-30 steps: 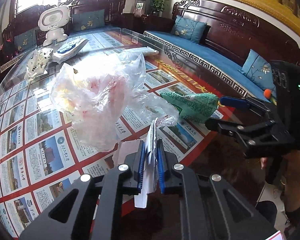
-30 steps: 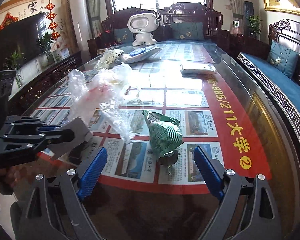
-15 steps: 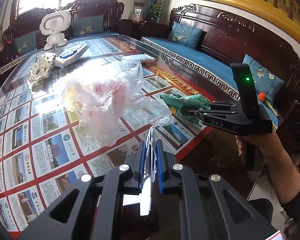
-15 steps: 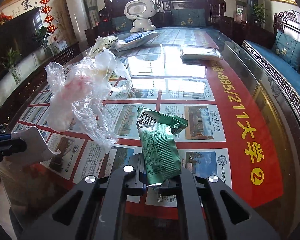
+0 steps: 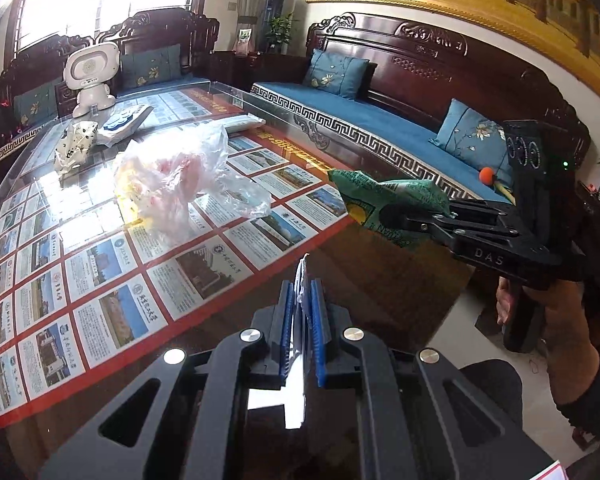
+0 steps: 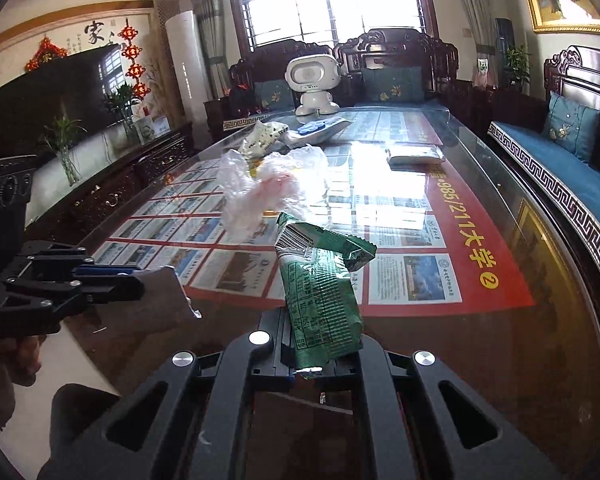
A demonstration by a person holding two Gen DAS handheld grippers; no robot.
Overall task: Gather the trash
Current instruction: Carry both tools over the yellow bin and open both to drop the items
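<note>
Green wrapper (image 6: 320, 292) pinched by right hand-held gripper (image 6: 320, 360); left (image 5: 301, 320) pinches paper (image 5: 300, 280).

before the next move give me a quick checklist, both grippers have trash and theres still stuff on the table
1. Left gripper shut on the white paper scrap: ok.
2. Right gripper shut on the green wrapper: ok.
3. Green wrapper lifted off the glass table: ok.
4. A free gripper for the clear plastic bag lying on the table: not ok, both are full.
5. Bin or trash bag within reach: cannot tell, none in view.
6. Grippers apart from each other: ok.
</note>
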